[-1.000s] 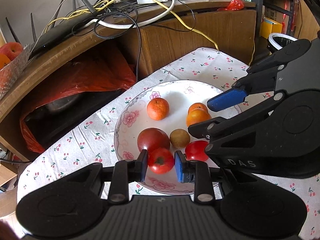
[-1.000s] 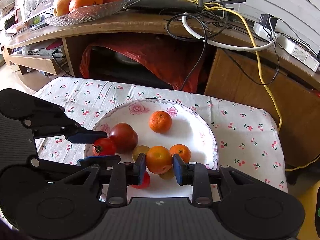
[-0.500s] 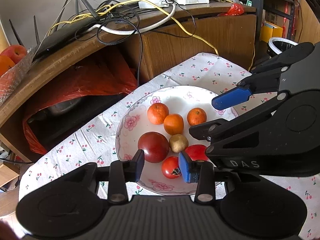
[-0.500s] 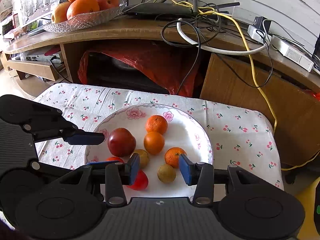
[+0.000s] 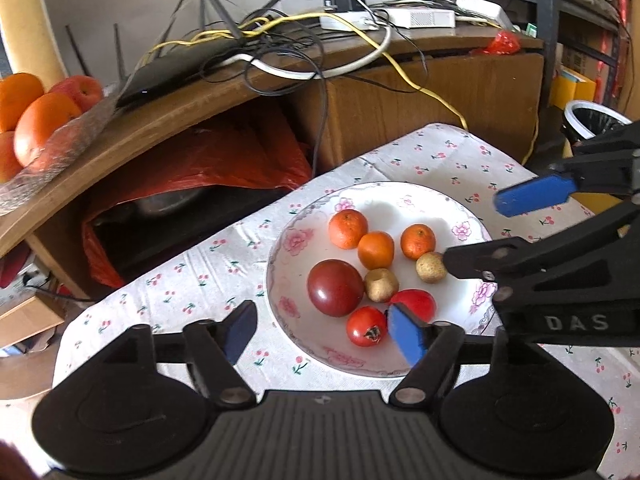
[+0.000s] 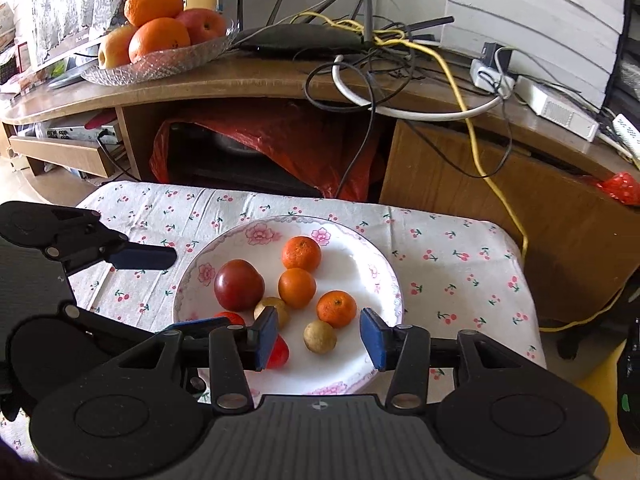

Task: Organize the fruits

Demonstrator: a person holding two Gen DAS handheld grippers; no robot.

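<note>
Both hand-held grippers released above the fruit plate

A white floral plate [image 6: 362,246] sits on a table [image 6: 460,264] covered with a cherry-print cloth, and it serves as the landmark here. On the plate lie three small oranges: one [image 6: 301,254] toward the far rim, a second [image 6: 297,288] just in front of it and touching it, a third [image 6: 336,308] nearer the right rim. A large dark-red tomato [image 6: 239,285] rests left of the middle orange. Two small tan fruits lie near the plate's centre, one [image 6: 319,337] in front of the third orange, the other [image 5: 381,285] beside the dark tomato. Two bright red tomatoes sit at the plate's near-left part: one [image 5: 366,326] with its stem scar showing, the other [image 5: 414,303] just beside it.

The left hand-held gripper [image 5: 322,332] hangs over the near-left rim of the plate; its jaws have just been opening and stand wide apart, with the stem-scar tomato lying loose on the plate between them, touched by neither pad. The right hand-held gripper [image 6: 318,338] hangs over the near edge of the plate; its jaws have also just been opening and grip nothing, the tan fruit lying free between the blue pads.

Beyond the plate, a wooden cabinet [image 6: 460,184] carries tangled cables [image 6: 360,72] and a glass dish of oranges and apples [image 6: 160,60]
</note>
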